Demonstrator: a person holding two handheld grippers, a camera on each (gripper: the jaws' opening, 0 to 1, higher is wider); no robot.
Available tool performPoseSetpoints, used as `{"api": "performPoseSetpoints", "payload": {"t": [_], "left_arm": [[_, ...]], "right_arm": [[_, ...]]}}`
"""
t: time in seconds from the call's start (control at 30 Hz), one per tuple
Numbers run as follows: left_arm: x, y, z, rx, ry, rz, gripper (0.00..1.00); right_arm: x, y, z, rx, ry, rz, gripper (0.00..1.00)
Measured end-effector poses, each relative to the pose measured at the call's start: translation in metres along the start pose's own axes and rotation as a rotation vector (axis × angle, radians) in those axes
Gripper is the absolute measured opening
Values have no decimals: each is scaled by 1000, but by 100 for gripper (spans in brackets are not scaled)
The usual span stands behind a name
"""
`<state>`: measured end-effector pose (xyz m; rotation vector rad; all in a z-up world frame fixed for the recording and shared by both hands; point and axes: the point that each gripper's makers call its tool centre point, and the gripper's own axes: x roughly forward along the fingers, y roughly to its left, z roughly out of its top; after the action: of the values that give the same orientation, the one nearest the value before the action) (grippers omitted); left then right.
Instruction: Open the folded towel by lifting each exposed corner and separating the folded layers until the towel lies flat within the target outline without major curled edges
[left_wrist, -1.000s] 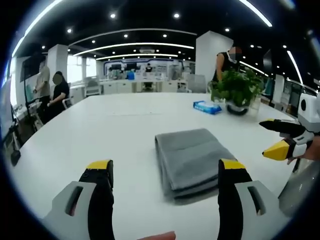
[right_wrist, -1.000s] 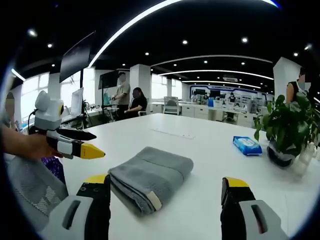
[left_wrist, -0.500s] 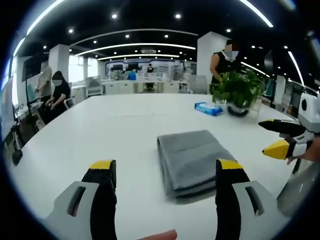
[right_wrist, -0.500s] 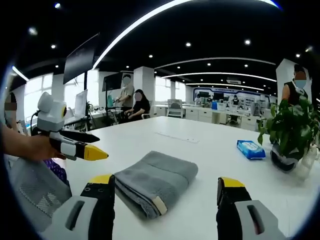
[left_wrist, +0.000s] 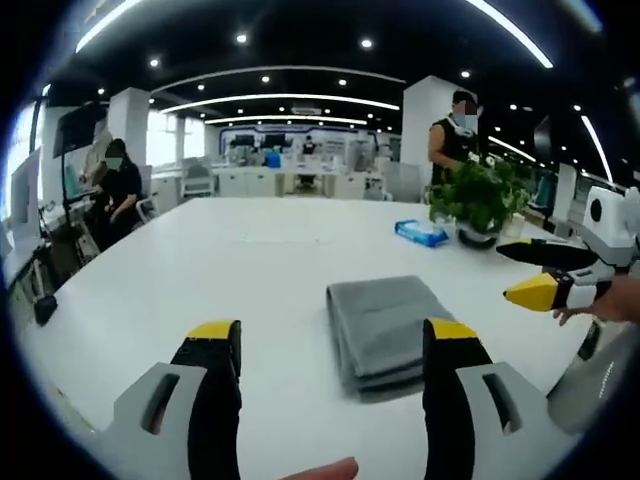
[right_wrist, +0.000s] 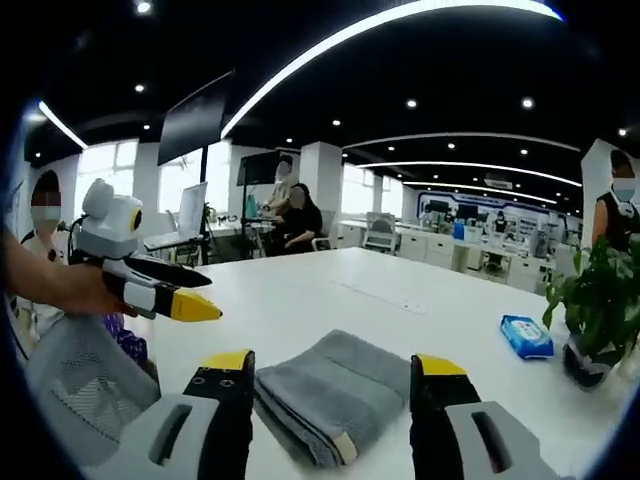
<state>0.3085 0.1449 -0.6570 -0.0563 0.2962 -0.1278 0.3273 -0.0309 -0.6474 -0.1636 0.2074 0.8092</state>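
Note:
A grey towel (left_wrist: 384, 324) lies folded on the white table (left_wrist: 250, 270), its stacked layered edge facing me. In the left gripper view my left gripper (left_wrist: 330, 345) hangs open above the table, short of the towel's near left corner. My right gripper (left_wrist: 540, 272) enters that view from the right, jaws apart, beside the towel. In the right gripper view the towel (right_wrist: 335, 392) lies between and beyond the open jaws of my right gripper (right_wrist: 333, 367), a pale tag at its near corner. My left gripper (right_wrist: 180, 290) shows at the left, open, held in a hand.
A potted green plant (left_wrist: 478, 196) and a blue pack of wipes (left_wrist: 422, 233) stand on the far right of the table. The same plant (right_wrist: 592, 310) and wipes (right_wrist: 525, 336) sit right of the towel. People stand and sit beyond the table's far edges.
Both views have pulled back and lifted a little, so the towel looks smaller and farther. The towel has not moved. Both grippers stay open.

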Motion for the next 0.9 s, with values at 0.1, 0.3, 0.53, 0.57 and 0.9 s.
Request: {"api": "performPoseSetpoints", "payload": {"t": [0.1,0.3,0.53,0.57,0.9], "left_arm": [[-11,12,5,-25,-23,40,73],[-25,21,11,8,-48,102,71],[-33,23,17,76,-119,134,71],[-33,22,18,74,-131,133,71],[-35,28,18,69,-150,134,66]], "right_arm": [[11,11,2,-29,27,53,62],[44,39,6,-64,70,132,62],[82,69,-10,-153,138,171,58],[88,71,-15,-149,151,167,58],[113,83,-63,-146,237,105,55]]}}
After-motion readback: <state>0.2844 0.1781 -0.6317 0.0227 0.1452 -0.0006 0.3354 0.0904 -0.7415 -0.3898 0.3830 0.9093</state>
